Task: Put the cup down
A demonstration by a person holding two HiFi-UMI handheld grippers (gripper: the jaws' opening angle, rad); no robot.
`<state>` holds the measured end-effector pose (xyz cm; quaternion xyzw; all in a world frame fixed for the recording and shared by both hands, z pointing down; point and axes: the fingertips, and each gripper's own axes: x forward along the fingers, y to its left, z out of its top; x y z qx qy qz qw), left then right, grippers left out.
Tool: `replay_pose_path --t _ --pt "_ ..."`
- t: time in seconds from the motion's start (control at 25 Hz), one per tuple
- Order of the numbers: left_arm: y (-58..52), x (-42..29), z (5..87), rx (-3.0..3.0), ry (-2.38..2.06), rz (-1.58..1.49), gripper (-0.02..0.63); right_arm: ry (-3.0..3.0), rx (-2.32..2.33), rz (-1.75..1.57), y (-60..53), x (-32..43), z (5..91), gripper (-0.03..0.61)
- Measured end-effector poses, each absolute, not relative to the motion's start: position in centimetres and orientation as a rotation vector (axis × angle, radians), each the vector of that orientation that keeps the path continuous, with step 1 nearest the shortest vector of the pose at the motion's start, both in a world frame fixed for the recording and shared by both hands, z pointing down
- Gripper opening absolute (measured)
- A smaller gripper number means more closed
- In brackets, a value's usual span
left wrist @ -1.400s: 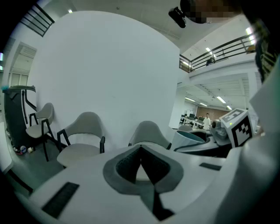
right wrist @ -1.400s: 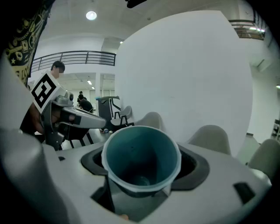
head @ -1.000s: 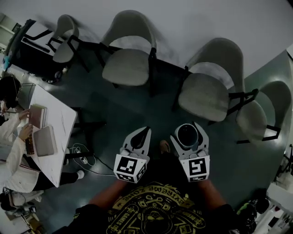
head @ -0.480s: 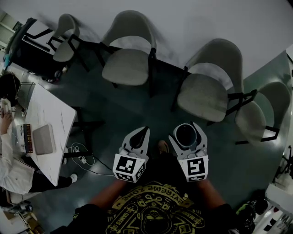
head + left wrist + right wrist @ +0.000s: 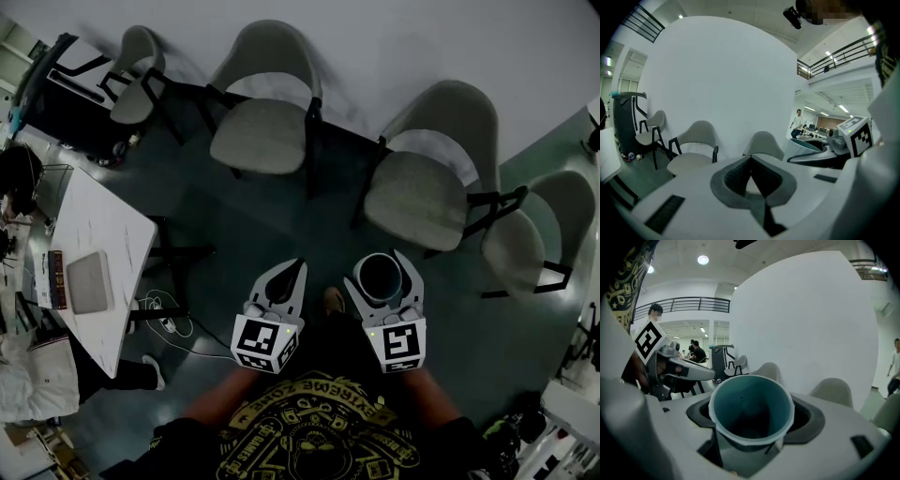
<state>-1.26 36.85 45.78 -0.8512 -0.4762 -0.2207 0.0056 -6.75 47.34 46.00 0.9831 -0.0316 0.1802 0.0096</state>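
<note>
A pale cup with a teal inside [image 5: 752, 414] sits upright between the jaws of my right gripper [image 5: 753, 420], which is shut on its sides. In the head view the cup [image 5: 380, 277] shows as a dark round mouth held well above the floor, in front of the person's body. My left gripper [image 5: 287, 279] hangs beside it on the left, its jaws closed together with nothing between them. The left gripper view shows those jaws [image 5: 751, 176] meeting at the tips, and the cup [image 5: 802, 149] off to the right.
Several grey chairs stand along the white wall: one [image 5: 265, 112] ahead left, another [image 5: 431, 173] ahead right. A white table [image 5: 94, 272] with a laptop is at the left, with a seated person [image 5: 19, 187] beyond it. Dark floor [image 5: 262, 225] lies between.
Both grippers and the cup have stayed almost still. The person at the left table has drawn back from it, and the book near the table's edge is gone.
</note>
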Motion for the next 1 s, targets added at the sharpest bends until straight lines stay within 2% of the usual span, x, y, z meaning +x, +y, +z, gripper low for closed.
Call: replay_pose_path --t 1.0 --pt "25.0 1.0 45.0 -2.961 -1.005 -0.693 -0.005 -0.605 2.955 0.523 37.5 -0.3 45.1 0.385"
